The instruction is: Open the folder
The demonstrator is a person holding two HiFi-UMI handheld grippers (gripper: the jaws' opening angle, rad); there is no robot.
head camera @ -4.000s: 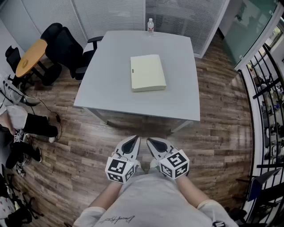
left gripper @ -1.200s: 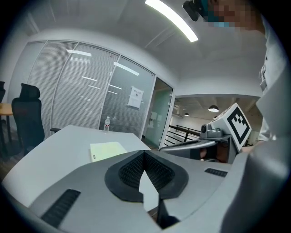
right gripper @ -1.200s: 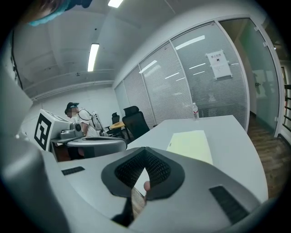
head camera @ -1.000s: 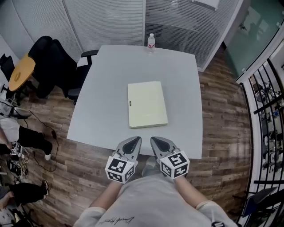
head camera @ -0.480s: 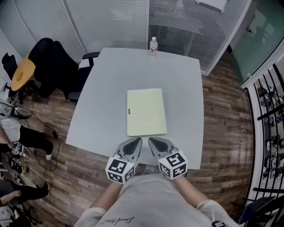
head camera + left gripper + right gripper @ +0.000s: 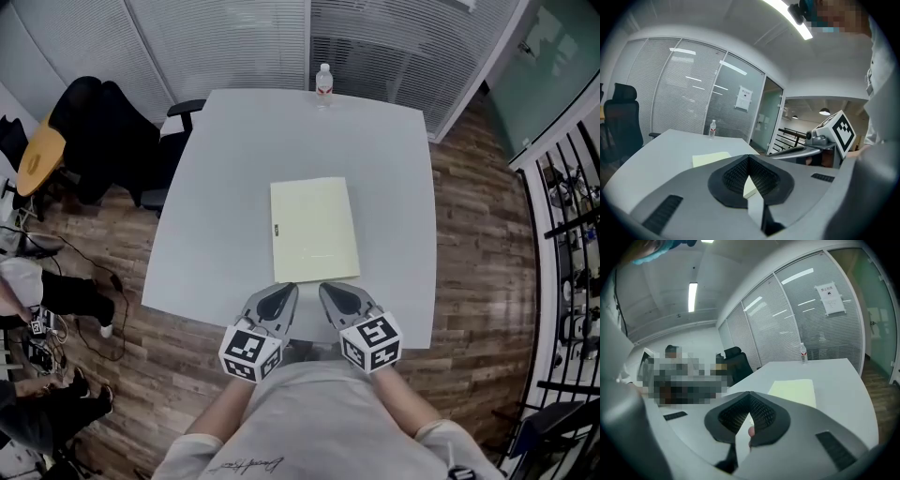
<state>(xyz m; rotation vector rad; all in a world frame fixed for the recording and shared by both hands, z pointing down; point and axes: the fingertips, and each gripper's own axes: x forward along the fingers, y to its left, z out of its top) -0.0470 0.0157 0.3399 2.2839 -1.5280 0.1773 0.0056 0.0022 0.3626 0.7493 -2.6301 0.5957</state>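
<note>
Now, approach phase. I am closing in on the pale grey square table (image 6: 234, 169). Four seconds back a strip of wood floor was lying between its near edge and my grippers; that strip is gone, and the edge is now sitting right under the tips.

The flat pale-yellow card folder (image 6: 314, 230) is lying closed on the near half of the table, its dark-marked edge to my left. It was well apart from me; its near short edge is now sitting just beyond both tips, not touching them.

The left gripper (image 6: 281, 294) and the right gripper (image 6: 336, 294) are riding side by side as before. Each is keeping its jaws pressed together on nothing, and the folder is showing only beyond the pads in both gripper views.

The small clear water bottle (image 6: 324, 82) is standing at the far edge, well out of the way.

Reading: I am coming within reach, but the opening itself is not yet starting. I am judging that a cover edge needs catching next.
</note>
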